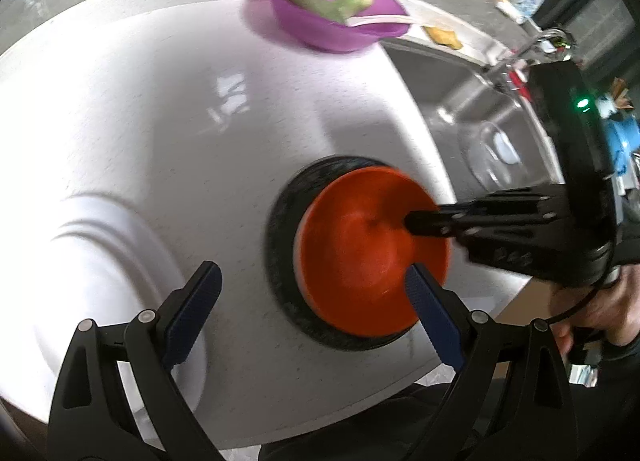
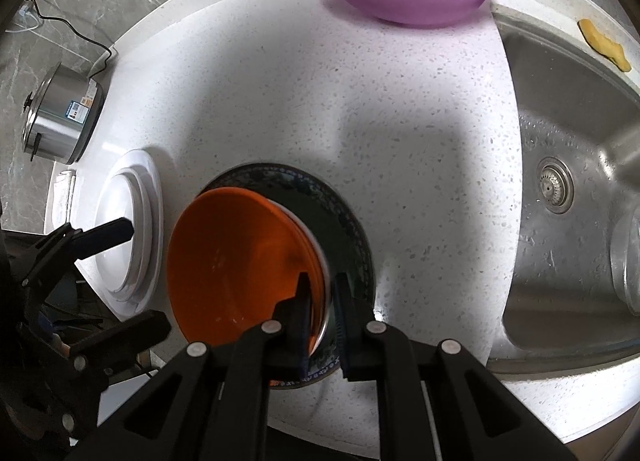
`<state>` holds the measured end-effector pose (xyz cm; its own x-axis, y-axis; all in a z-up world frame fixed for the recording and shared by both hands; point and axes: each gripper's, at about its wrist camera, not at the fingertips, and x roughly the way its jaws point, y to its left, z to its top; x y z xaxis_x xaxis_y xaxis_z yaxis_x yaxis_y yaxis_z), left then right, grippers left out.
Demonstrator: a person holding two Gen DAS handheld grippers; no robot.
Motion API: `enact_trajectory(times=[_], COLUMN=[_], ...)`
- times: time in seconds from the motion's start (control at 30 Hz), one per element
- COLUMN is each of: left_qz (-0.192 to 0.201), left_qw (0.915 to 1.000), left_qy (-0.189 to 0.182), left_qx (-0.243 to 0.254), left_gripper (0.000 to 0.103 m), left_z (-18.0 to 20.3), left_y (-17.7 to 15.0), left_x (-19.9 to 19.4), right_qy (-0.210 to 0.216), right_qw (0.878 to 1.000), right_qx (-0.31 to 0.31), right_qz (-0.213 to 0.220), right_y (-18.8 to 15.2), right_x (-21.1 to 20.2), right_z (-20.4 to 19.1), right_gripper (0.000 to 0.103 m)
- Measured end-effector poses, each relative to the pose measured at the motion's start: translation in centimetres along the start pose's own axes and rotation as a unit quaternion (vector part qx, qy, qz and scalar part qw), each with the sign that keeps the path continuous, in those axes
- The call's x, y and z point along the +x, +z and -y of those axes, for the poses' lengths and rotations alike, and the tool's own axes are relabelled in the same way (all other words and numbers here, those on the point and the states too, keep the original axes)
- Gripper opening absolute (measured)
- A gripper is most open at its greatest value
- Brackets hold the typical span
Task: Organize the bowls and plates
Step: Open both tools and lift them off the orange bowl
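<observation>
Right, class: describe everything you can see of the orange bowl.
The orange bowl is round, smooth, plastic-looking, white outside and apparently empty. It sits tilted above the dark patterned plate on the white speckled counter. The right gripper clamps its rim, one finger inside, one outside. The left gripper is open, close by.

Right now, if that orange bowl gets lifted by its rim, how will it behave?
The orange bowl, pinched at one rim by the right gripper, will probably tilt. It looks like thin plastic, so light and slightly flexible. Its glossy surface may slip.
</observation>
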<state>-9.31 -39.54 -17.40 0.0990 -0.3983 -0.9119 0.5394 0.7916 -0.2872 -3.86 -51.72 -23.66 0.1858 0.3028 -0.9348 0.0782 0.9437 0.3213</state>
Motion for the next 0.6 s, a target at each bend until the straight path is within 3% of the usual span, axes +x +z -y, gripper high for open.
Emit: enact_trajectory(times=[0.07,0.2,0.23,0.37,0.6], left_qz=[-0.001,0.013,0.016,0.027,0.041], left_qw=[0.9999,0.9994,0.9991,0.9978,0.9956], left_qy=[0.01,0.02,0.025,0.038,0.049], left_qx=[-0.008,-0.026,-0.029,-0.047,-0.068], left_gripper=[0.093,0.093,0.093,0.093,0.092], left_z=[-0.8,-2.3,-2.6,-4.0,-3.9], left_y=[-0.6,-1.5,-1.7,-2.8,-4.7], left_x=[-0.1,-1.1,-1.4,-2.0,-1.8], right_qy=[0.01,0.039,0.047,0.1,0.106], right_qw=[1.0,0.998,0.997,0.99,0.983], right_qx=[0.011,0.019,0.02,0.035,0.069], right_qz=[0.011,0.045,0.052,0.098,0.131], right_y=[-0.1,-0.1,-0.2,-0.7,-2.5], right_x=[-0.6,-3.1,-3.6,-6.2,-7.3], right_z=[0.1,0.3,0.3,1.7,6.3], right_gripper=[0.021,0.066,0.069,0.069,0.069])
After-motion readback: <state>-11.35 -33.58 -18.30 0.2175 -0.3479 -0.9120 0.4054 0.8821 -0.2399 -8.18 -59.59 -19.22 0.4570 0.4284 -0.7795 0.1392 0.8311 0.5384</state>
